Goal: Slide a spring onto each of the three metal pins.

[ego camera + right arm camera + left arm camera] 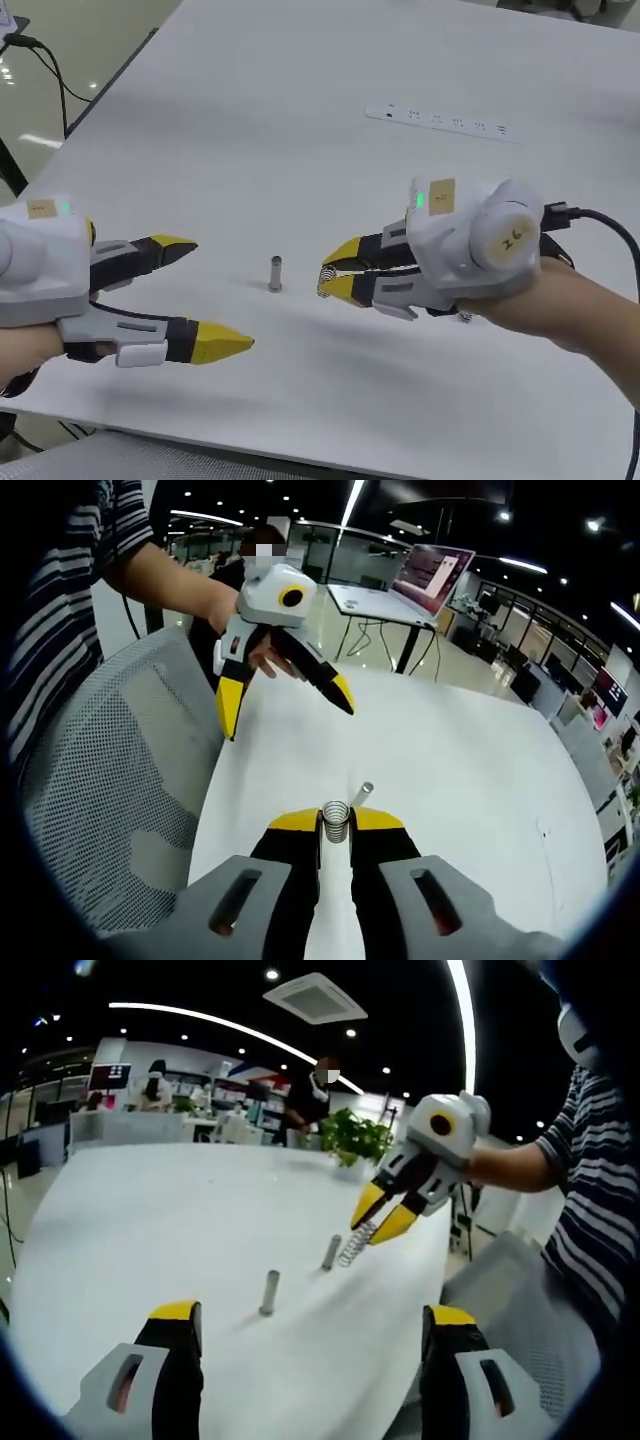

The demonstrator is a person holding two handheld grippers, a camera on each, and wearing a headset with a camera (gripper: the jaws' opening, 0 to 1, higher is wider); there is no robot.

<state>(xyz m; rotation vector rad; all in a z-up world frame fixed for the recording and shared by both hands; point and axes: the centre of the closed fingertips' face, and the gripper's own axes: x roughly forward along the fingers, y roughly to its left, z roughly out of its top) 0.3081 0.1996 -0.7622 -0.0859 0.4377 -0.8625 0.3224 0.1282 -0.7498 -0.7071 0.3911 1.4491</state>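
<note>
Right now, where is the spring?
The spring is pinched between the right gripper fingers, just short of an upright metal pin on the white table.

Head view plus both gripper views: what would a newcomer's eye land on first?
The yellow-tipped right gripper, at centre right of the white table, is shut on a small coiled metal spring. Just ahead of its tips stands a short upright grey metal pin. The yellow-tipped left gripper is at the left with its jaws wide open, holding nothing.
</note>
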